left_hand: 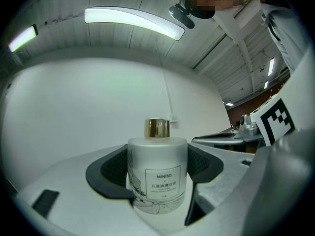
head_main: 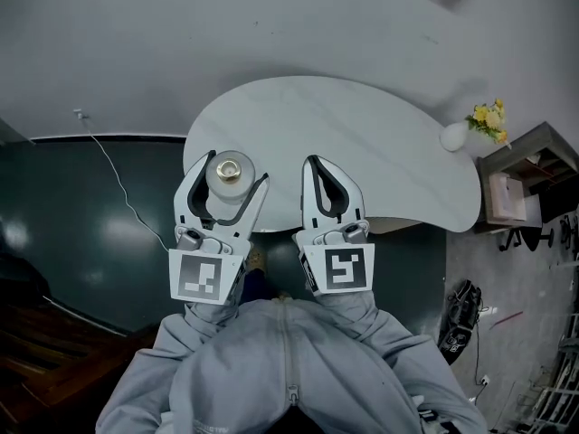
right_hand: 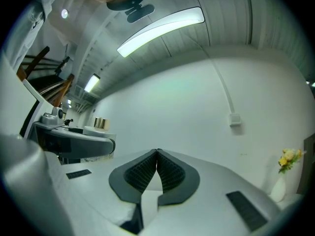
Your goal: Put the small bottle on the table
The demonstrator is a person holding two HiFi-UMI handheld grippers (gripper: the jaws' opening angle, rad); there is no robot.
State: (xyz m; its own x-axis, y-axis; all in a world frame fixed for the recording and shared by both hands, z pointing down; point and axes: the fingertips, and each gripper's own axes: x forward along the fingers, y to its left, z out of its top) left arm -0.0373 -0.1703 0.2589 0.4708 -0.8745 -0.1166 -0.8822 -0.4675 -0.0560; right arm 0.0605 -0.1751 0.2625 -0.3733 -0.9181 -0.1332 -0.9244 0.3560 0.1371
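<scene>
The left gripper (head_main: pixel 232 174) is clamped on the bottle (left_hand: pixel 157 175), its dark pads pressing the frosted white body from both sides, well below the gold cap (left_hand: pixel 157 128). The right gripper (right_hand: pixel 157 154) has its jaws pressed together with nothing between them and hangs just beside the left one, so it has no part in the hold. In the head view the cap faces the camera almost square on, so the bottle's long axis stands upright and its base points down, which suits setting it down as it is. From that view the bottle sits over the near left edge of the white curved surface (head_main: pixel 362 134), and most of the bare top stretches ahead and to the right of it. How high the base hangs above the top cannot be told from these views. The coming move likely calls for carrying the bottle a little forward, away from the edge, and then straight down until the base meets the top before the jaws part. The left arm alone can do this. A vase (head_main: pixel 454 136) with yellow flowers (head_main: pixel 488 120) stands at the far right end, well apart from the bottle and out of the way.
</scene>
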